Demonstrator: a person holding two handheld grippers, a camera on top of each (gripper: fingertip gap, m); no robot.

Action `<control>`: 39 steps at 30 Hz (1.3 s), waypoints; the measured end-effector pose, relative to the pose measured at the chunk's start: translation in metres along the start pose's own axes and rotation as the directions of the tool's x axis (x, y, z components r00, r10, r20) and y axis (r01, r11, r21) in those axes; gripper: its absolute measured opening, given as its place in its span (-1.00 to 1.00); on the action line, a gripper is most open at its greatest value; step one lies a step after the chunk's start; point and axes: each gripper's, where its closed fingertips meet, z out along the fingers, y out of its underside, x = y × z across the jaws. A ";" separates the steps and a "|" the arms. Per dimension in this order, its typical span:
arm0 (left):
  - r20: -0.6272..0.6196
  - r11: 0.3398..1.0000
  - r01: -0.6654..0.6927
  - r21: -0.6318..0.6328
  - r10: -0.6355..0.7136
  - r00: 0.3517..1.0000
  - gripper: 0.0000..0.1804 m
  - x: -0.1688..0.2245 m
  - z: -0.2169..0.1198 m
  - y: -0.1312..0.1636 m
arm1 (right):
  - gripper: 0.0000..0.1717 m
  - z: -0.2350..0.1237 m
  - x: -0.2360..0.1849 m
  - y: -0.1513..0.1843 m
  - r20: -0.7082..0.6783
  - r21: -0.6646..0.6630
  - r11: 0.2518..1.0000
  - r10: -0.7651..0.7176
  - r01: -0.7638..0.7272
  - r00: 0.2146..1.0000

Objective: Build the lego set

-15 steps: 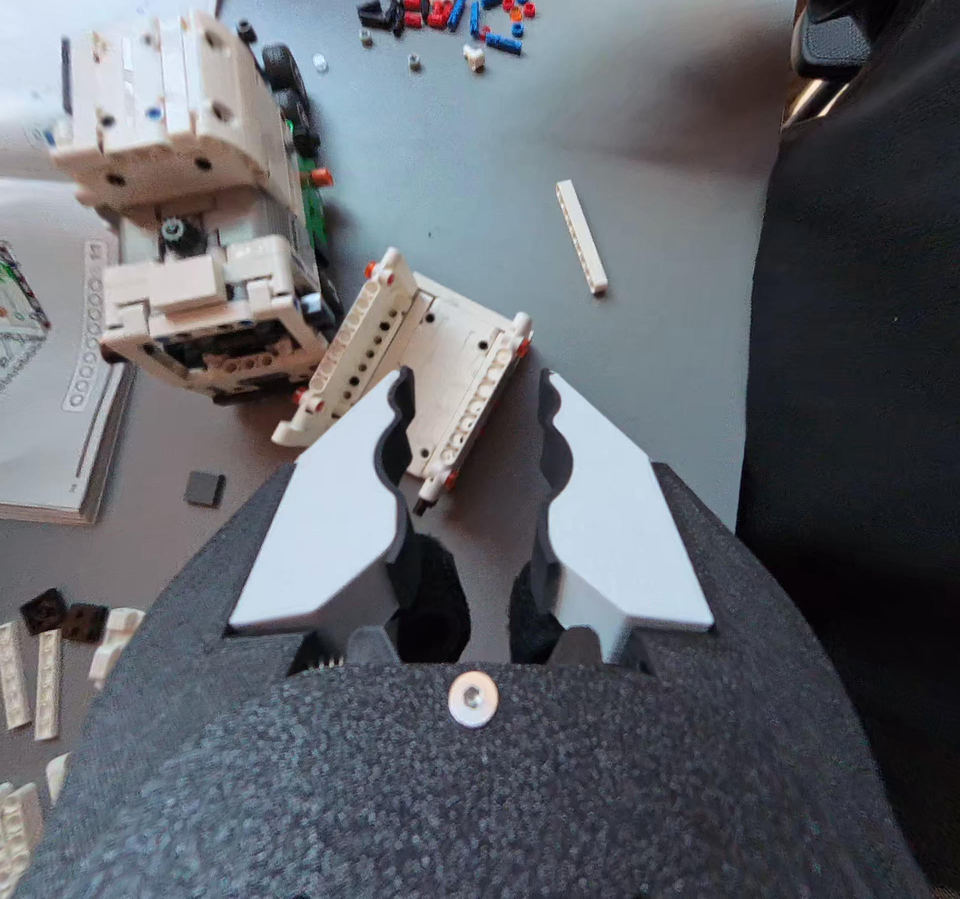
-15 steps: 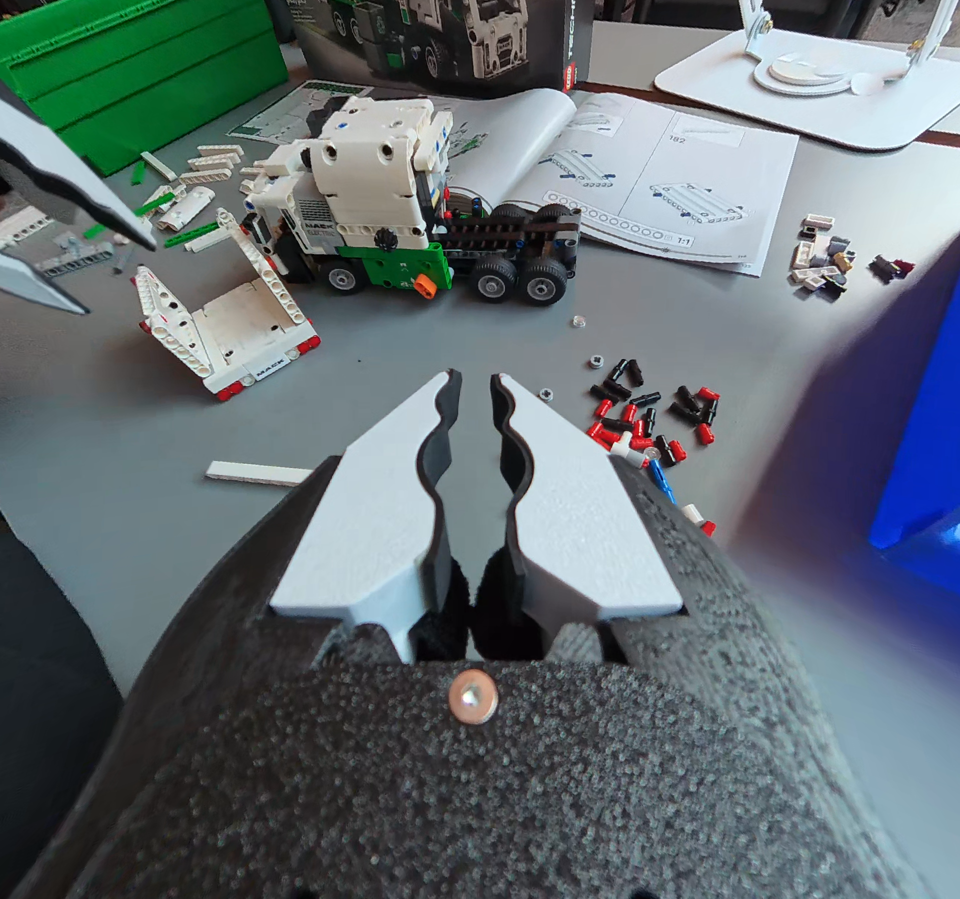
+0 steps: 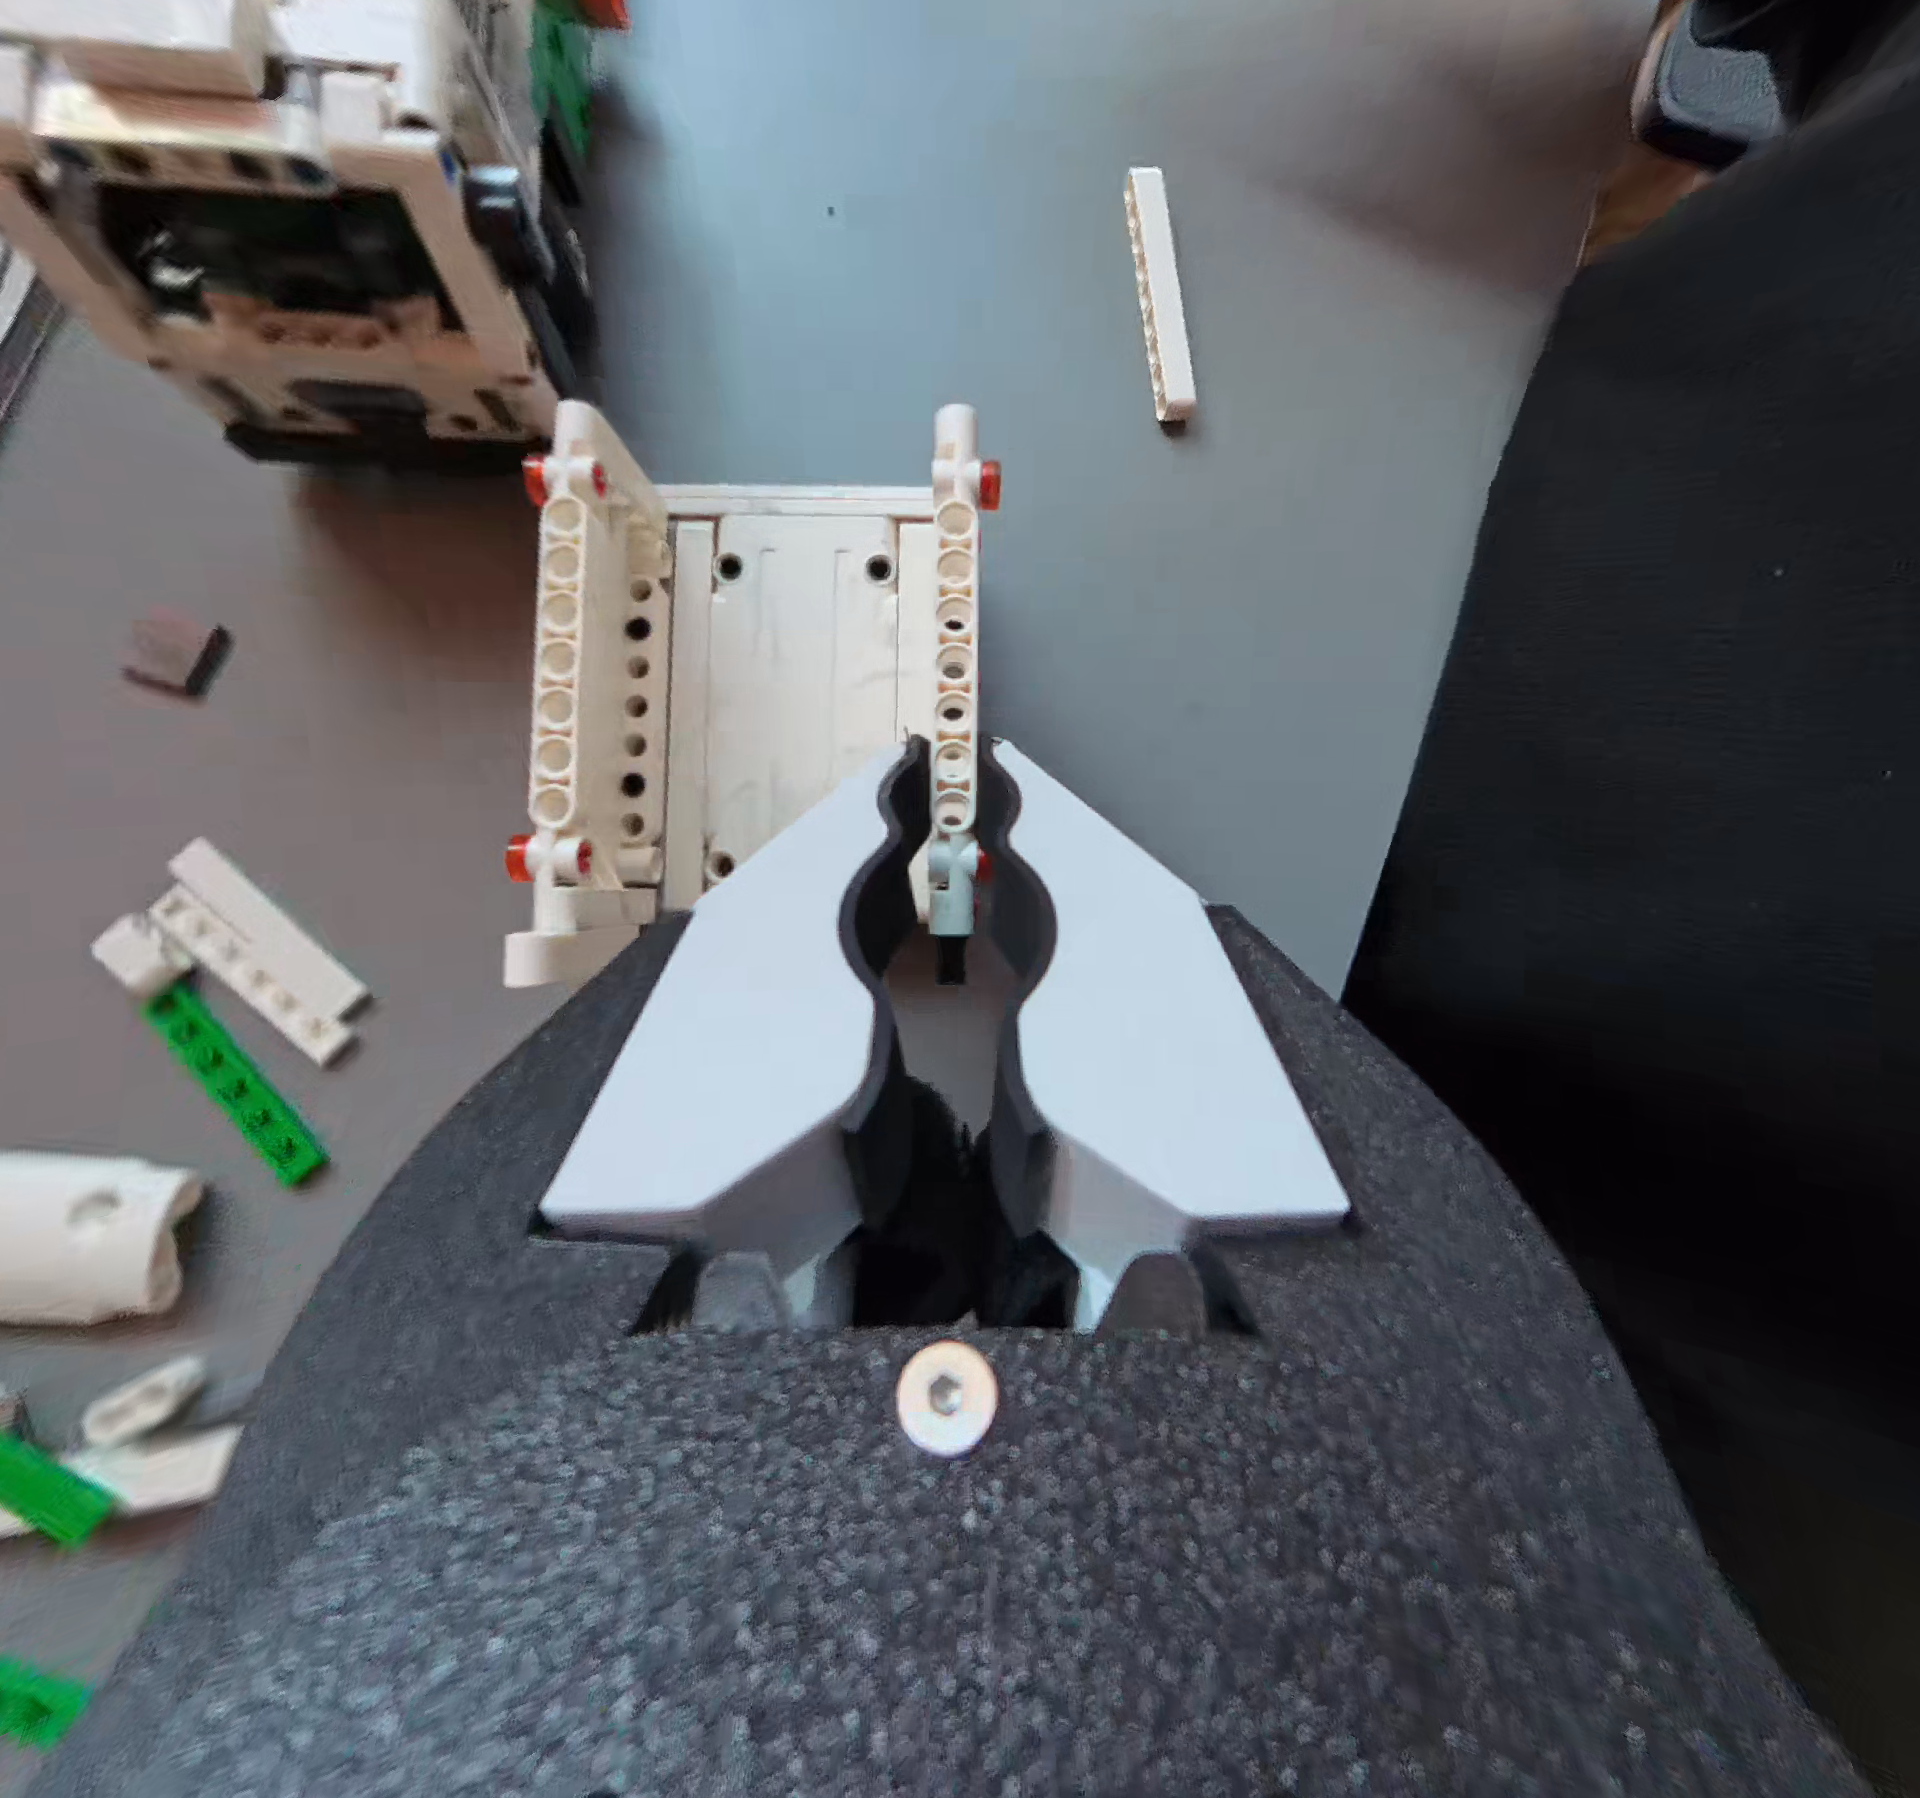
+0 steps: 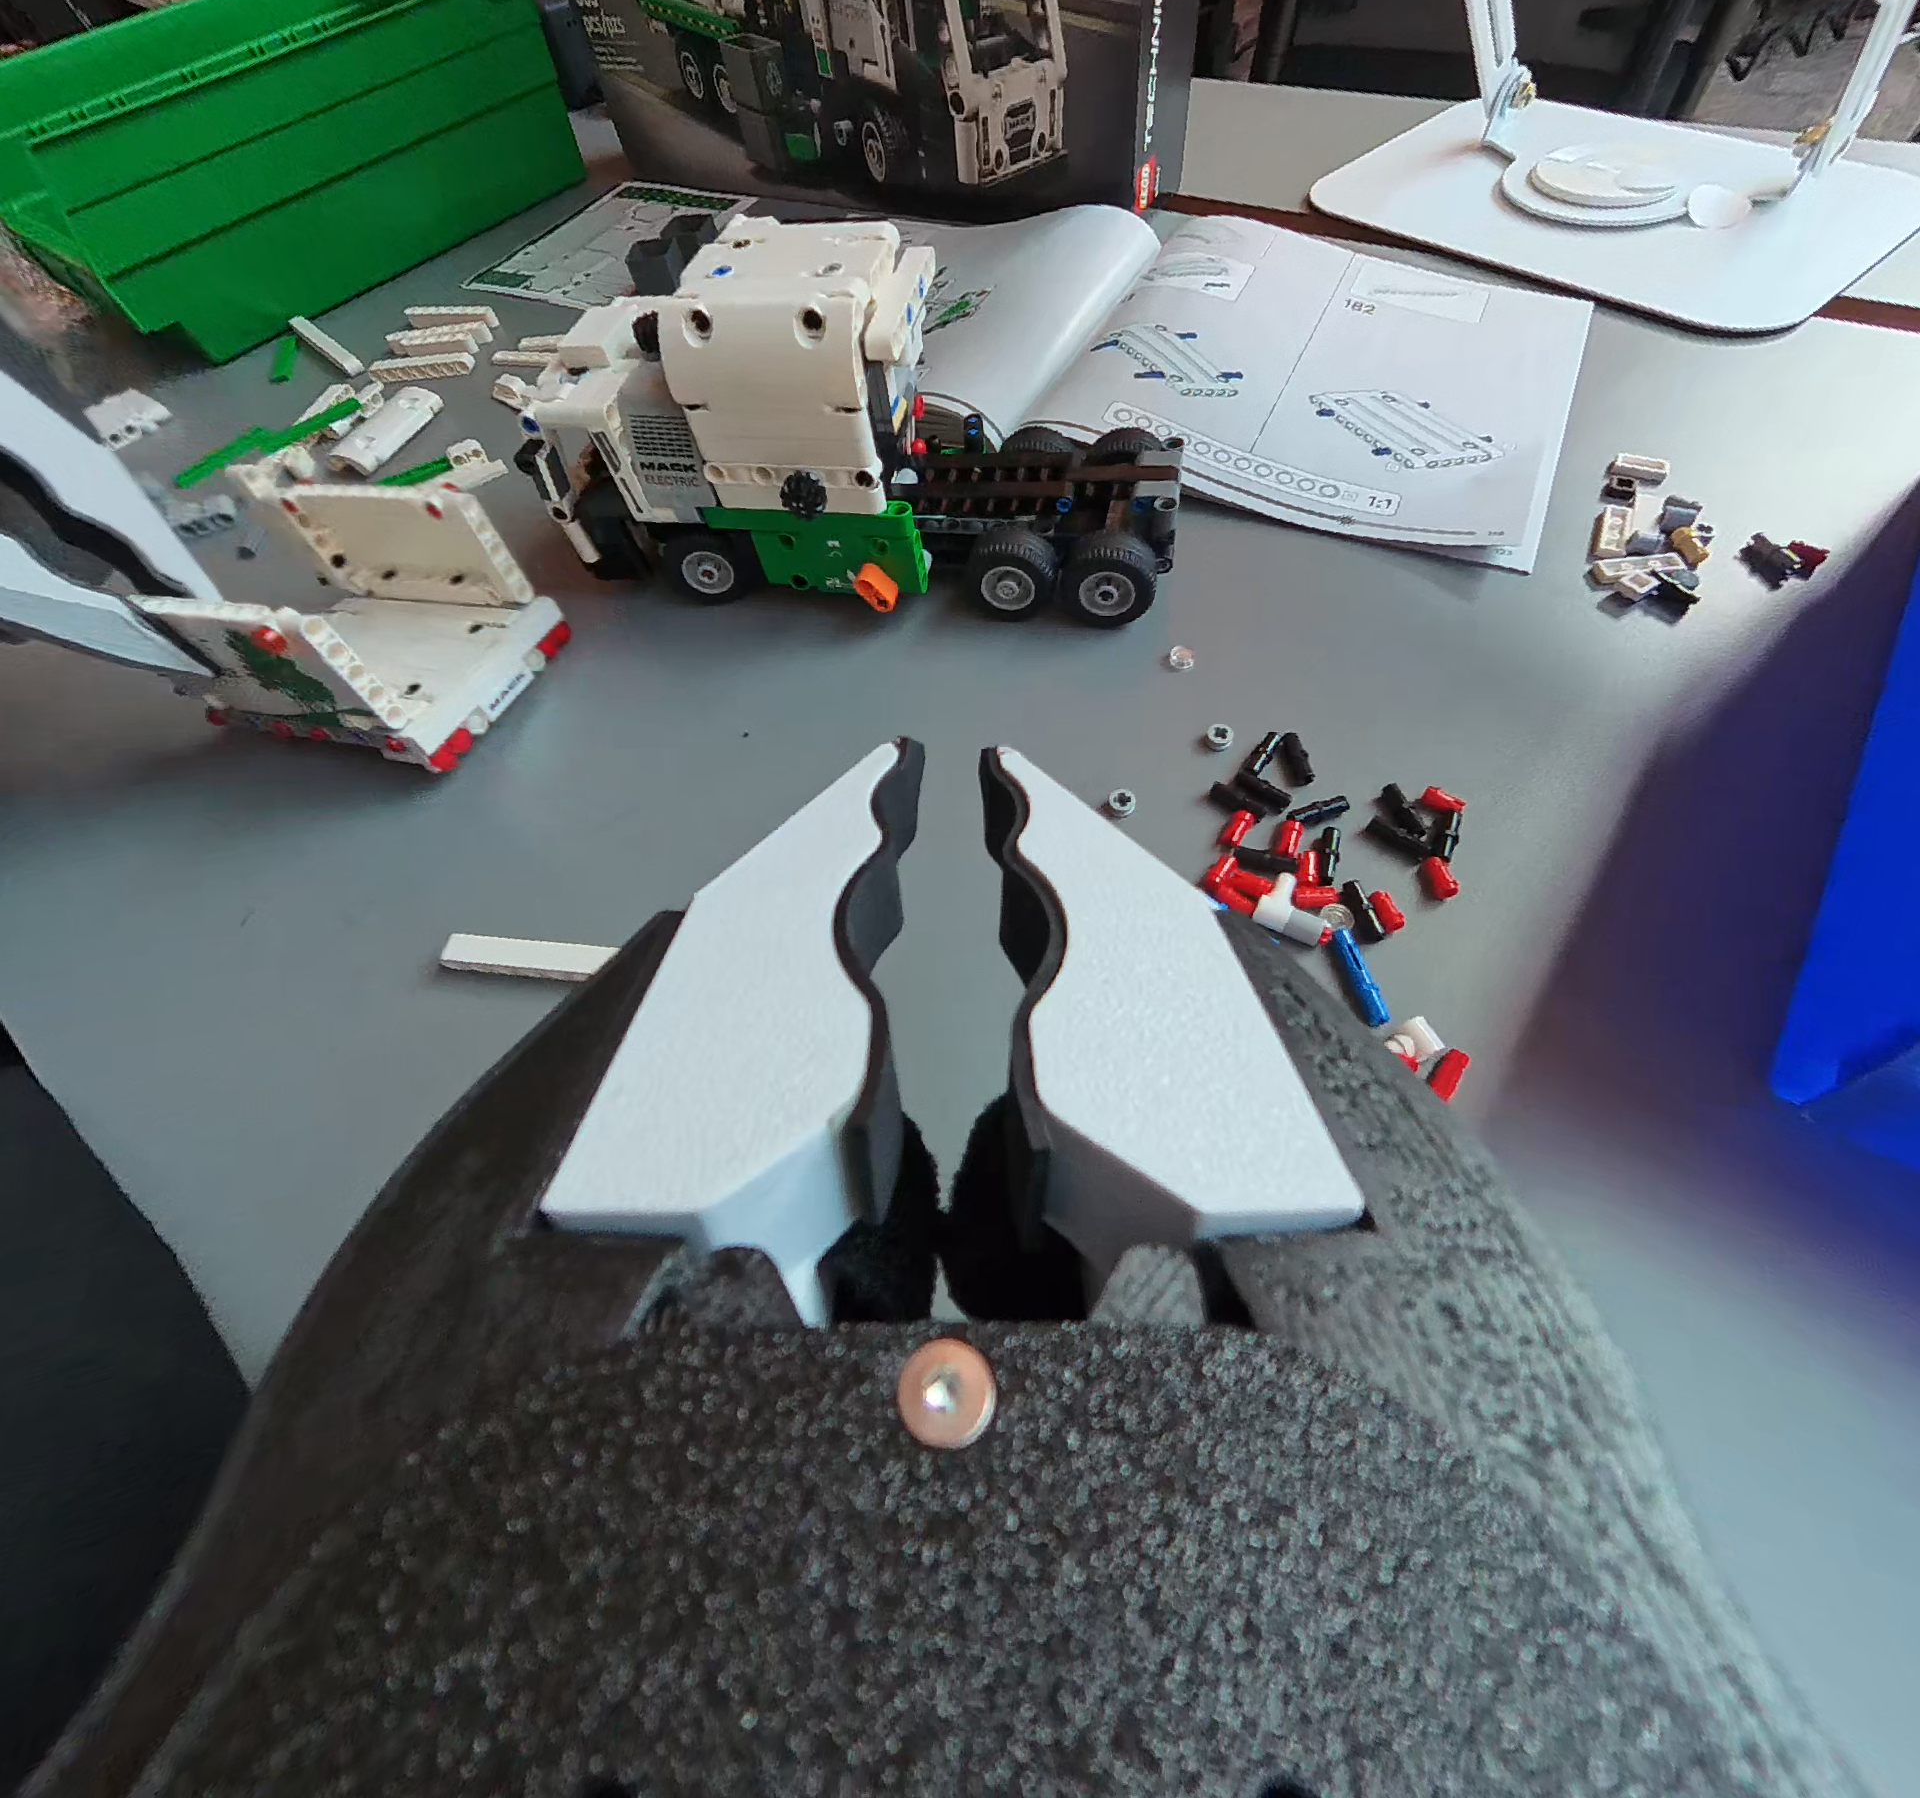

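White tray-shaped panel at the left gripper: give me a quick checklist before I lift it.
1. Left gripper fingertips closed on the white panel's holed side beam: ok.
2. Grip depth: only the beam's near end sits between the tips: not ok.
3. Panel clear of the toy truck: ok.
4. Right gripper open, holding nothing: ok.
5. Loose white strip out of the way: ok.

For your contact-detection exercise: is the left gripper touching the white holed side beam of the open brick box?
Touching. In the left wrist view, the left gripper closes its fingertips on both sides of the white side beam.
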 end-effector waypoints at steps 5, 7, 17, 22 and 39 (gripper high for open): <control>0.228 0.981 0.159 0.110 -0.181 0.957 -0.93 -0.007 -0.016 0.017 | -0.88 0.006 0.009 0.005 -0.030 -0.051 0.999 -0.019 0.017 0.999; 0.259 0.974 0.188 0.128 -0.216 0.942 -0.93 -0.010 -0.014 0.020 | -0.88 0.006 0.021 0.007 -0.067 -0.080 0.997 -0.019 0.014 0.998; 0.303 0.948 0.240 0.210 -0.296 0.906 -0.65 -0.031 -0.009 0.007 | -0.79 0.026 0.079 0.031 -0.153 -0.286 0.944 -0.213 0.163 0.965; 0.367 0.867 0.121 0.483 -0.327 0.871 -0.59 -0.026 -0.069 -0.055 | -0.78 0.046 0.077 0.032 -0.030 -0.328 0.920 -0.235 0.213 0.971; -0.016 0.884 0.103 0.456 -0.108 0.994 -0.71 0.041 0.059 -0.100 | -0.95 0.058 0.076 0.043 0.114 -0.390 0.886 -0.223 0.250 0.968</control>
